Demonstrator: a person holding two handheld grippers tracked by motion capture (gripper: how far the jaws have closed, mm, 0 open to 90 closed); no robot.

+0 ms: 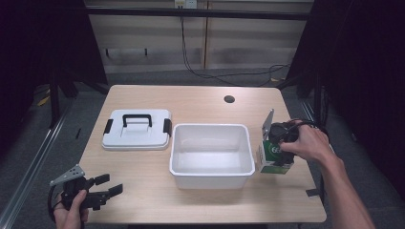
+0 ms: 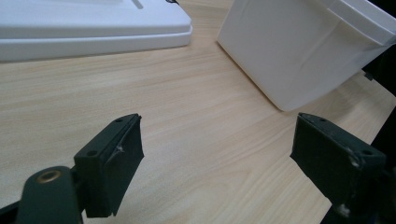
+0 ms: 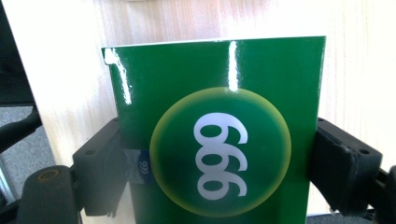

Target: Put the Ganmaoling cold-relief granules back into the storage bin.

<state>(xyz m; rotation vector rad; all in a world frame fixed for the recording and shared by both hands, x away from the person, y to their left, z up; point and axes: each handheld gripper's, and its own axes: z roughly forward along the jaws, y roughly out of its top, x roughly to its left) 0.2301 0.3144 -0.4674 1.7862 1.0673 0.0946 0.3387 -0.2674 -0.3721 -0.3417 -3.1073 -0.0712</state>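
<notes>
Wooden table | right gripper clamped on green box beside white bin | left gripper wide, idle | next, probably: lift box over rim into bin

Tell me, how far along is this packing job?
Early stage. Done: the lid is off and lies beside the white bin. In hand: the right tool has its jaws on both sides of the green box, at the table's right edge. Left: the bin looks empty, and the left tool is open, idle.
</notes>
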